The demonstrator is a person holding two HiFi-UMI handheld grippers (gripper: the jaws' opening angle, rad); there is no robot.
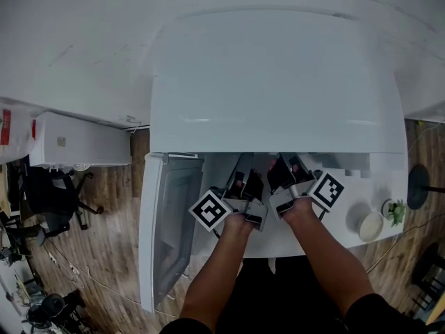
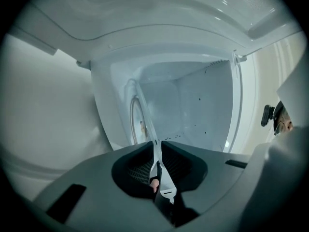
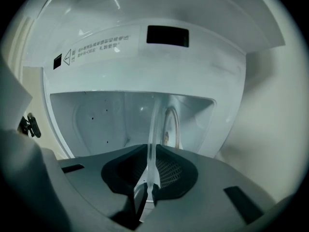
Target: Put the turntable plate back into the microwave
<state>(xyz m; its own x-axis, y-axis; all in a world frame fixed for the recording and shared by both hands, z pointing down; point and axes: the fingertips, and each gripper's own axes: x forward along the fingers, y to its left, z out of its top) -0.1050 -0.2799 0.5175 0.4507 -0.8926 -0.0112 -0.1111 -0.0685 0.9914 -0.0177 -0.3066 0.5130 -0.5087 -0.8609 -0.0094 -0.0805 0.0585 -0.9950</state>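
The clear glass turntable plate (image 2: 153, 144) shows edge-on between the jaws of my left gripper (image 2: 157, 153), which is shut on its rim. My right gripper (image 3: 149, 156) is shut on the same plate (image 3: 152, 129) from the other side. In the head view both grippers, left (image 1: 245, 181) and right (image 1: 286, 172), reach side by side into the mouth of the white microwave (image 1: 278, 82), and its top hides the plate. The white cavity (image 2: 198, 105) lies straight ahead of both grippers.
The microwave door (image 1: 167, 221) hangs open at the left. Its control panel with a dark display (image 3: 167, 35) borders the opening. A small white bowl (image 1: 370, 225) and a little plant (image 1: 396, 211) stand on the counter at the right. A white cabinet (image 1: 76, 142) and a chair (image 1: 49, 195) are at the left.
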